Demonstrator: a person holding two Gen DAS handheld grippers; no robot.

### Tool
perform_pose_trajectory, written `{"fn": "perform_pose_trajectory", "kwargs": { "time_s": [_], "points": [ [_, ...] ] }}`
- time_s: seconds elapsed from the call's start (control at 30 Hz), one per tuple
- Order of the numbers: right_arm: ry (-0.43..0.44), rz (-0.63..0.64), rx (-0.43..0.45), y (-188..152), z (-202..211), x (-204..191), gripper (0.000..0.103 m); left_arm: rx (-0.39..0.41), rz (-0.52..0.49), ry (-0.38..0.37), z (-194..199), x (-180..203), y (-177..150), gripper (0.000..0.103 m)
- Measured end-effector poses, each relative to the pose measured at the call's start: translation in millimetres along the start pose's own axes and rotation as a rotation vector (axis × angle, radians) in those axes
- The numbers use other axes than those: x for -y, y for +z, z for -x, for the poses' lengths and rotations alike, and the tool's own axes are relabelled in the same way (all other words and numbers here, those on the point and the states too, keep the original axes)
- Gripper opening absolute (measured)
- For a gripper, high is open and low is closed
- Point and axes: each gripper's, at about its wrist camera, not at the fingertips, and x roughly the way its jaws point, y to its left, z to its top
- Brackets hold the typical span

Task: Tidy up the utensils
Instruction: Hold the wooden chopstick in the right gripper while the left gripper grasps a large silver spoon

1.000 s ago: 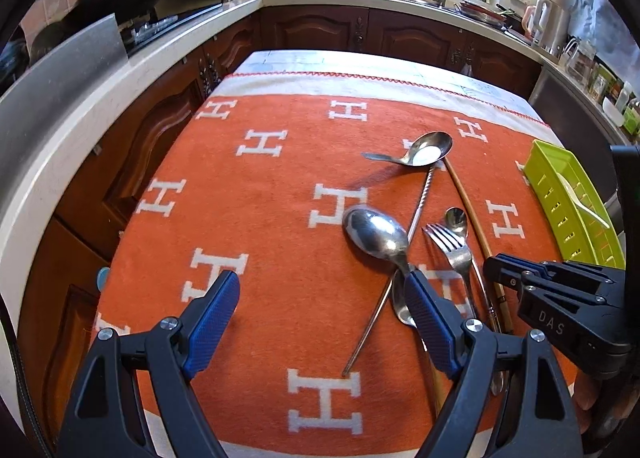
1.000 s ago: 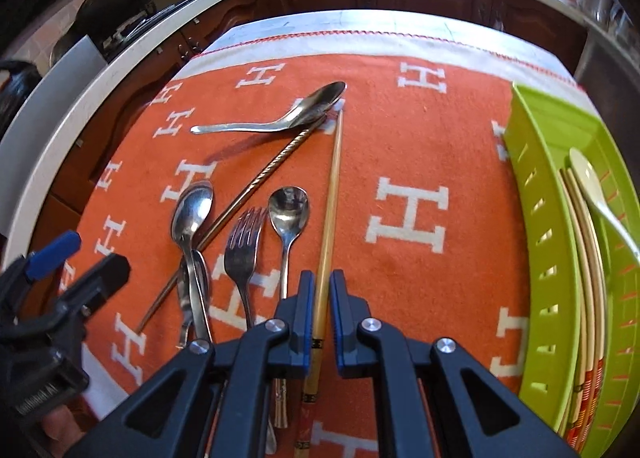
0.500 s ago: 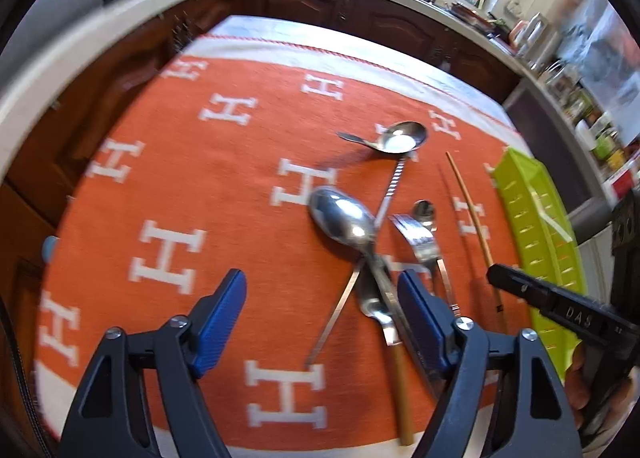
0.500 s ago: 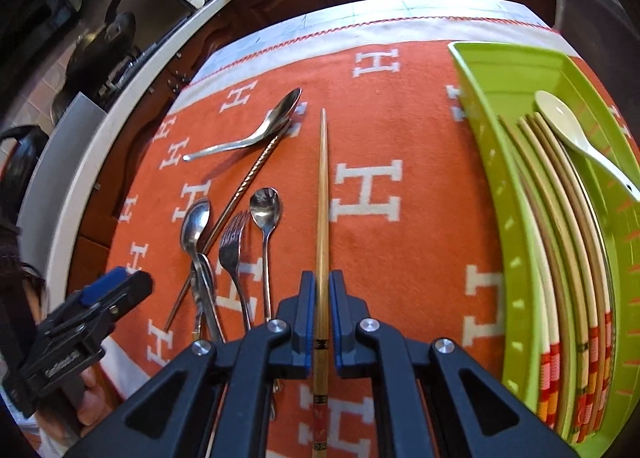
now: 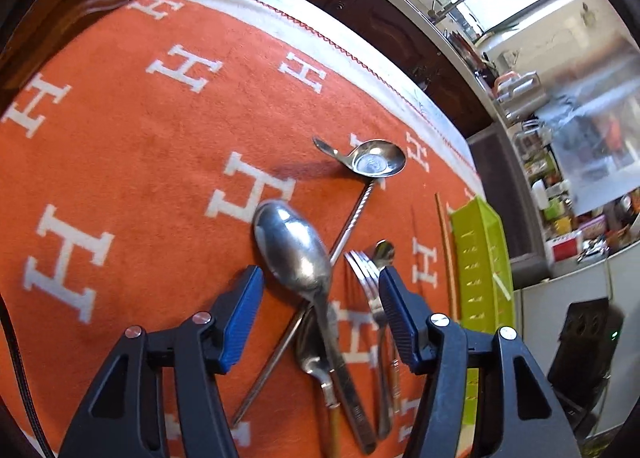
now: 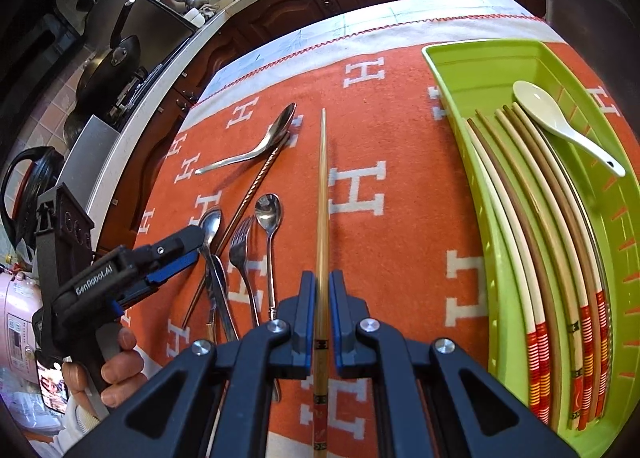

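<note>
Right gripper [image 6: 319,312] is clamped on a bamboo chopstick [image 6: 321,194], gripped near its decorated end, tip pointing far across the orange H-pattern cloth [image 6: 380,250]. Left gripper [image 5: 320,294] is spread wide, nothing between the pads, hovering low over the metal cutlery pile; the right wrist view shows it [image 6: 188,246] at near left, held in a hand [image 6: 116,366]. Under it: large spoon [image 5: 294,248] lying across a twisted metal rod [image 5: 352,218], with a fork [image 5: 366,274] and small spoon [image 5: 384,250] just right of them. A second spoon bowl with a wooden handle sits under the large spoon's handle. Farther out, a bent-handle spoon [image 5: 374,162] rests at the rod's far tip. Green tray [image 6: 472,70] at right on the cloth holds several chopsticks [image 6: 532,226] laid lengthwise plus a white ceramic spoon [image 6: 560,122]. Wooden cabinets and countertop lie beyond the table.
</note>
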Motion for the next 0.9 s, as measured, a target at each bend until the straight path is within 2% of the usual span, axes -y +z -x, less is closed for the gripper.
{"fn": "perform_pose_trajectory", "kwargs": {
  "time_s": [0.13,0.27,0.33,0.53,0.73,0.9],
  "points": [
    [0.009,-0.018,-0.009,0,-2,4,0.006,-0.009,0.037,-0.031,-10,3,2,0.055],
    [0.012,-0.031,-0.01,0,-3,5,0.006,-0.033,0.105,-0.054,-21,-1,7,0.026],
    [0.013,-0.037,-0.01,0,-4,5,0.006,-0.032,0.119,-0.044,-25,-2,8,0.018],
    [0.019,-0.037,-0.018,-1,-5,5,0.006,-0.014,0.167,-0.047,-34,0,11,0.017],
    [0.024,-0.028,-0.029,-3,-8,4,0.007,0.025,0.137,0.003,-38,11,15,0.017],
    [0.027,-0.023,-0.037,-4,-9,2,0.007,0.056,0.079,0.02,-38,23,14,0.005]
  ]
}}
